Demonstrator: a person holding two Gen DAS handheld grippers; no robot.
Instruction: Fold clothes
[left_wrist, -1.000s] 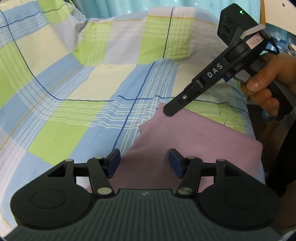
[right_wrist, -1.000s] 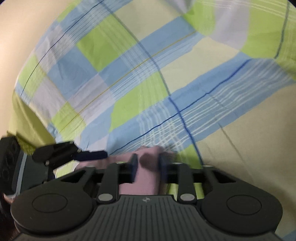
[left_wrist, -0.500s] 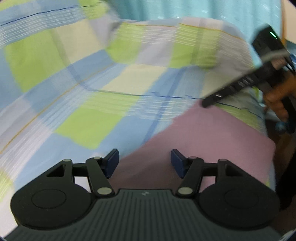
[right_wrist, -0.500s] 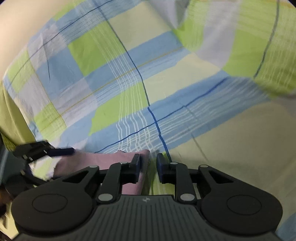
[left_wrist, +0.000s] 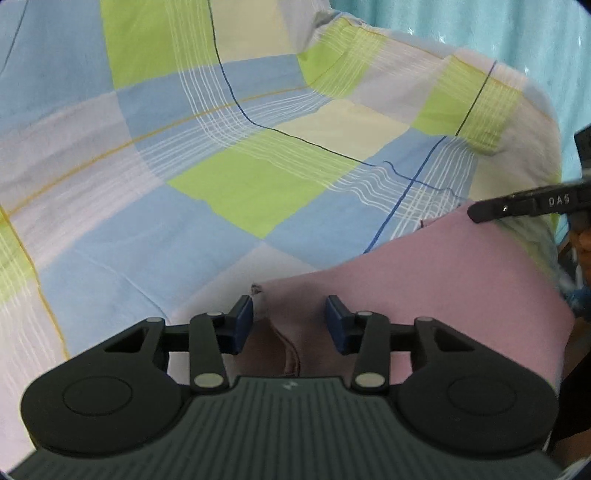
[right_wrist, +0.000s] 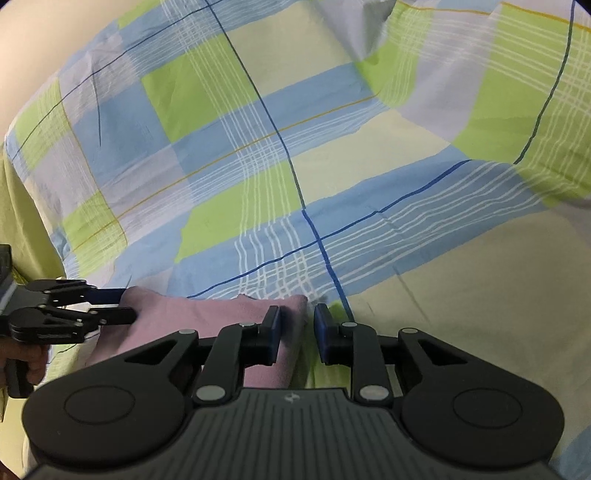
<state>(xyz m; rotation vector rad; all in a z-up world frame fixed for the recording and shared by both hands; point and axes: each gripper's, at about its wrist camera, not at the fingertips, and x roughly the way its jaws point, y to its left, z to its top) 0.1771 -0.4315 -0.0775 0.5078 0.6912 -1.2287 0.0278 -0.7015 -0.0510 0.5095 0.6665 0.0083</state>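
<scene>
On the checked bedsheet (left_wrist: 236, 192), as the left wrist camera shows it, a pink garment (left_wrist: 443, 280) lies folded flat at the lower right, its long axis running from the near corner under the camera up and rightward to the far corner. The left gripper (left_wrist: 289, 325) hangs over that near corner with its blue pads (left_wrist: 244, 320) apart and closing; a raised fold with a stitched hem sits between them, but the pads do not yet press on it. At the far right the right gripper (left_wrist: 476, 214) reaches in above the cloth's far corner, marked DAS on its side, with a hand (left_wrist: 585, 243) partly visible behind it. From the right wrist camera, the same pink garment (right_wrist: 207, 325) stretches leftward across the lower part of the bedsheet (right_wrist: 332, 155), its long axis nearly level across the picture. The right gripper (right_wrist: 297, 332) has its jaws slightly spread, the cloth's right corner lying between them and against the left pad (right_wrist: 274, 328), not pinched. The left gripper (right_wrist: 127, 304) straddles the garment's left end.
</scene>
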